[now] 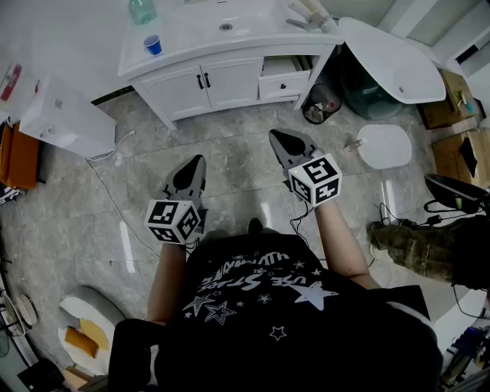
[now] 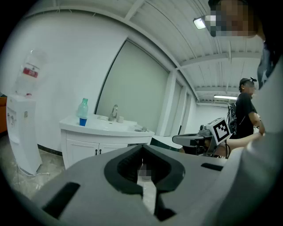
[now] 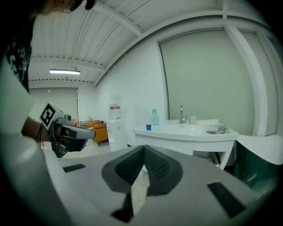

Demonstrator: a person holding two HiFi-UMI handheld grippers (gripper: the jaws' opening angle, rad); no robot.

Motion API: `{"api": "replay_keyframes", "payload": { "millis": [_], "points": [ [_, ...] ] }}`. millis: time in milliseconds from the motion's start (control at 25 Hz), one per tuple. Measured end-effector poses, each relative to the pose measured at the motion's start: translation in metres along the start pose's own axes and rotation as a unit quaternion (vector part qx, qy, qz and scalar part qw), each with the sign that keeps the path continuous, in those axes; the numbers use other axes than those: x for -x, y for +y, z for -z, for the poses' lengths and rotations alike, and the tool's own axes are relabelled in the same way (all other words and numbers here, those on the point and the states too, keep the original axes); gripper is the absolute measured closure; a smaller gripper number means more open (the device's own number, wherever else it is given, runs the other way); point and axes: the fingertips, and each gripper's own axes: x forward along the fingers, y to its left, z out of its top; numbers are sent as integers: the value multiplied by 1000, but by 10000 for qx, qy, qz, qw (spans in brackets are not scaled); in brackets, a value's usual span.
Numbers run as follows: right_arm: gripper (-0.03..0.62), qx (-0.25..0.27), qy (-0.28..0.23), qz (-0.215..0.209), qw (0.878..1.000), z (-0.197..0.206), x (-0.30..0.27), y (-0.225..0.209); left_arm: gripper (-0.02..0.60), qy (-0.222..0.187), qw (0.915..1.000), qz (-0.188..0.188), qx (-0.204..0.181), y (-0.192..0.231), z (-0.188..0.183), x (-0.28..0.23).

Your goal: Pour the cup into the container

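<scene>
A small blue cup (image 1: 153, 44) stands on the left end of the white vanity top (image 1: 191, 34), beside a pale green bottle (image 1: 142, 9). Both grippers hang over the floor, well short of the vanity. My left gripper (image 1: 197, 159) is shut and holds nothing, and so is my right gripper (image 1: 274, 135). The left gripper view shows its shut jaws (image 2: 142, 148) pointing toward the vanity, with the cup (image 2: 82, 121) and bottle (image 2: 83, 108) far off. In the right gripper view the shut tips (image 3: 143, 148) sit below the distant cup (image 3: 148, 127) and bottle (image 3: 154, 117).
A white water dispenser (image 1: 65, 119) stands left of the vanity, with a cable trailing across the tiled floor. A dark bin (image 1: 321, 103) sits by the vanity's right leg, next to a large white tub (image 1: 390, 57). Another person's legs (image 1: 429, 245) are at the right.
</scene>
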Motion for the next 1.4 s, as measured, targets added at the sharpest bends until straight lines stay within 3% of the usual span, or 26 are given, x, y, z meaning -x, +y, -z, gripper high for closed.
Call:
{"api": "replay_keyframes", "payload": {
  "millis": [480, 880, 1400],
  "points": [
    [588, -89, 3, -114, 9999, 9, 14, -21, 572, 42, 9996, -270, 7, -10, 7, -7],
    [586, -164, -111, -543, 9983, 15, 8, -9, 572, 5, 9986, -524, 15, -14, 12, 1],
    [279, -255, 30, -623, 9977, 15, -40, -23, 572, 68, 9984, -546, 162, 22, 12, -26]
  ]
}}
